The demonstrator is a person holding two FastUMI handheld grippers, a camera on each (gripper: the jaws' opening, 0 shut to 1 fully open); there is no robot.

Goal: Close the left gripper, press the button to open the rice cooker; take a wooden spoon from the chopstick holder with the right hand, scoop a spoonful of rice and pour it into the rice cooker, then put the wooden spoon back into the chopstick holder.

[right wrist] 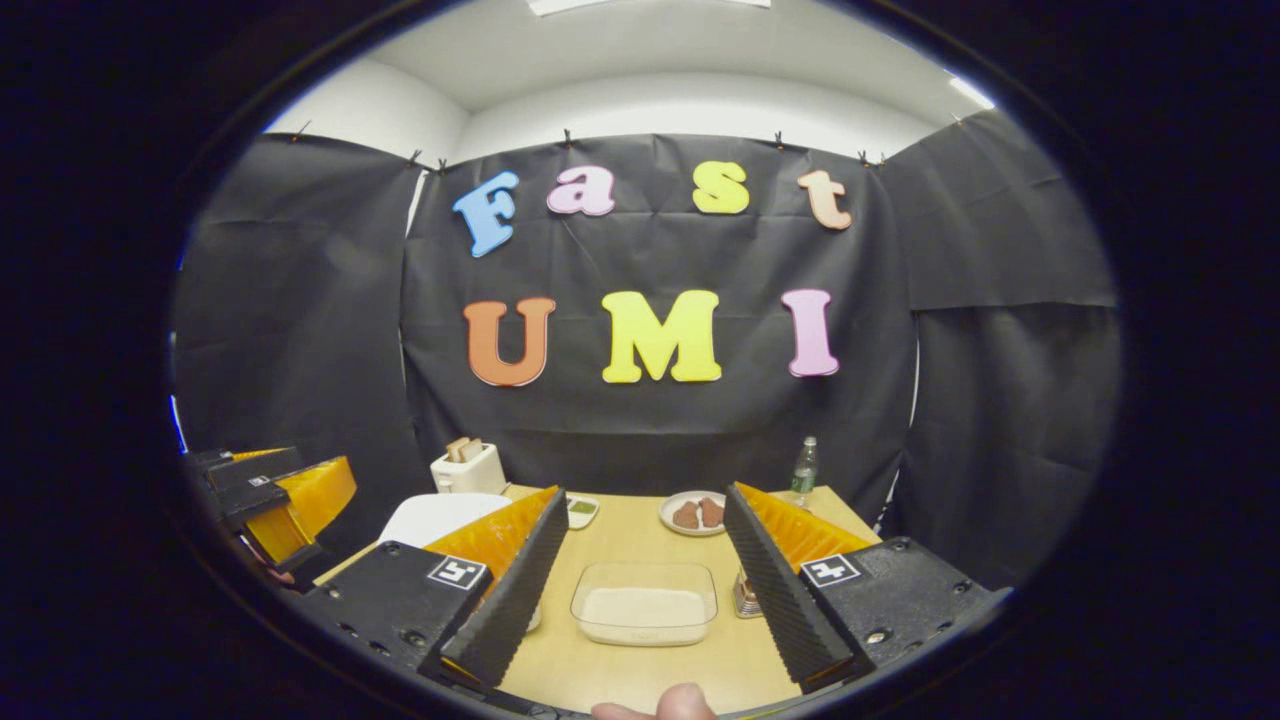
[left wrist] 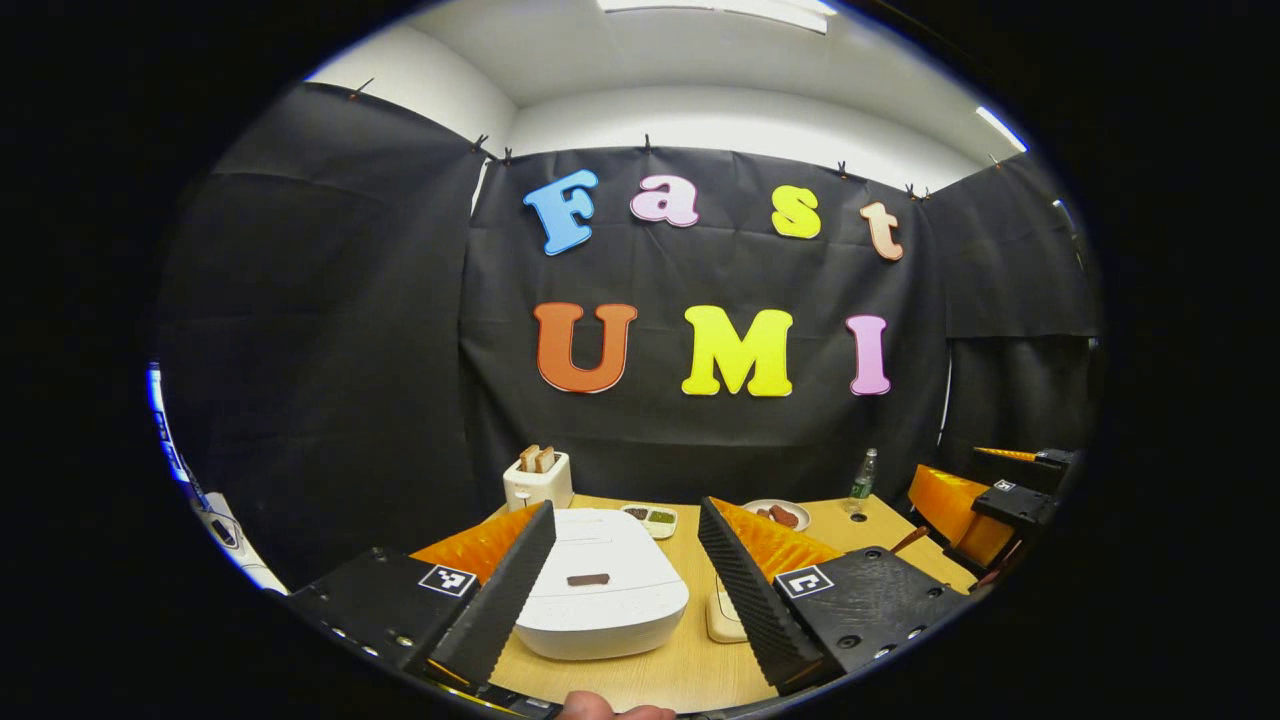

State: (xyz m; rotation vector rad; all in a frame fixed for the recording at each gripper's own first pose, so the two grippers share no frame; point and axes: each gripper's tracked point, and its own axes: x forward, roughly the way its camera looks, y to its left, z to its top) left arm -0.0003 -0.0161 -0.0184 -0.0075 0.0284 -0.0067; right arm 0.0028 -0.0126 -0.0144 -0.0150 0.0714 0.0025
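The white rice cooker [left wrist: 600, 590] sits on the wooden table [left wrist: 680, 670] with its lid down and a dark button [left wrist: 588, 579] on top. My left gripper [left wrist: 625, 508] hovers open above its near side, the cooker showing between the fingers. My right gripper [right wrist: 645, 495] is open too, over a clear container of rice [right wrist: 645, 603]. A metallic holder [right wrist: 745, 596] is half hidden behind its right finger. The cooker [right wrist: 440, 518] lies to its left. Each gripper shows in the other's view: right [left wrist: 975, 482], left [right wrist: 272, 478].
At the back of the table stand a white toaster [left wrist: 537, 478] with bread, a small condiment tray [left wrist: 650, 519], a plate of brown food [left wrist: 778, 515] and a green bottle [left wrist: 864, 474]. A small white object [left wrist: 722, 617] sits right of the cooker. Black cloth walls the booth.
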